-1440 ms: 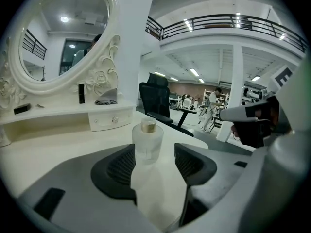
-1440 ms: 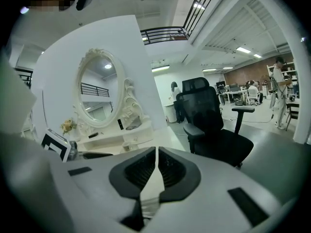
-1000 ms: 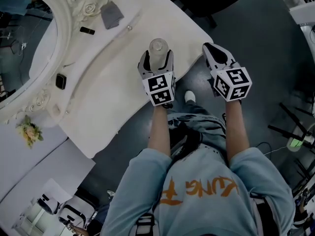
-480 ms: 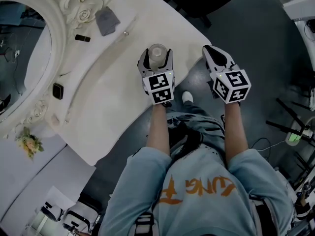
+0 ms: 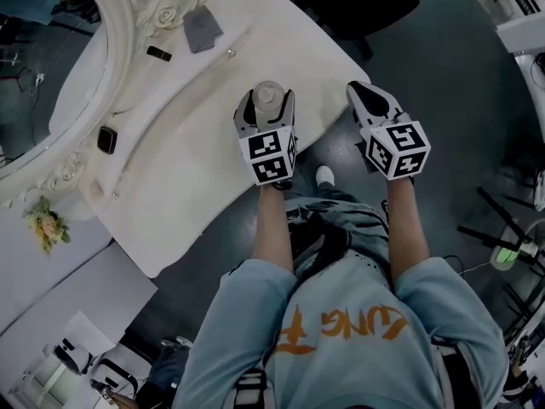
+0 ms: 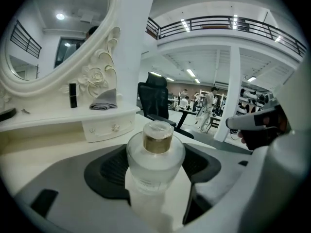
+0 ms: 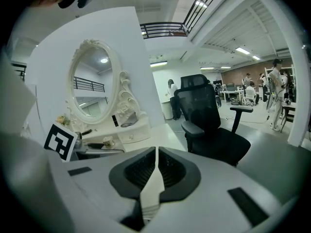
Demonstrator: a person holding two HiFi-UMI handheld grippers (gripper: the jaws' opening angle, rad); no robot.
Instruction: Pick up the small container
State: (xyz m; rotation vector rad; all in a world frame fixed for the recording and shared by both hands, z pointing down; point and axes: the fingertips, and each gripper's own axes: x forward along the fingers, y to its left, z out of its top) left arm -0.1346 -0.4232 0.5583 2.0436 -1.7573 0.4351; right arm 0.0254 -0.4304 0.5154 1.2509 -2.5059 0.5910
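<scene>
The small container (image 5: 266,95) is a frosted glass bottle with a gold collar and a clear cap. My left gripper (image 5: 266,102) is shut on it above the near edge of the white dressing table (image 5: 187,152). In the left gripper view the bottle (image 6: 155,157) stands upright between the two dark pads, its base hidden. My right gripper (image 5: 364,94) hovers off the table's right edge, over the dark floor. Its jaws (image 7: 155,174) meet with nothing between them. The right gripper's tip (image 6: 255,123) also shows at the right of the left gripper view.
An ornate oval mirror (image 5: 51,66) stands at the table's back left. Near it lie a folded grey cloth (image 5: 203,29), a black tube (image 5: 158,54) and a small black device (image 5: 106,139). A black office chair (image 7: 209,120) stands beyond the table. Flowers (image 5: 47,224) sit at left.
The left gripper, still shut on the bottle, has drifted slightly down and left in the head view. The right gripper has barely moved.
</scene>
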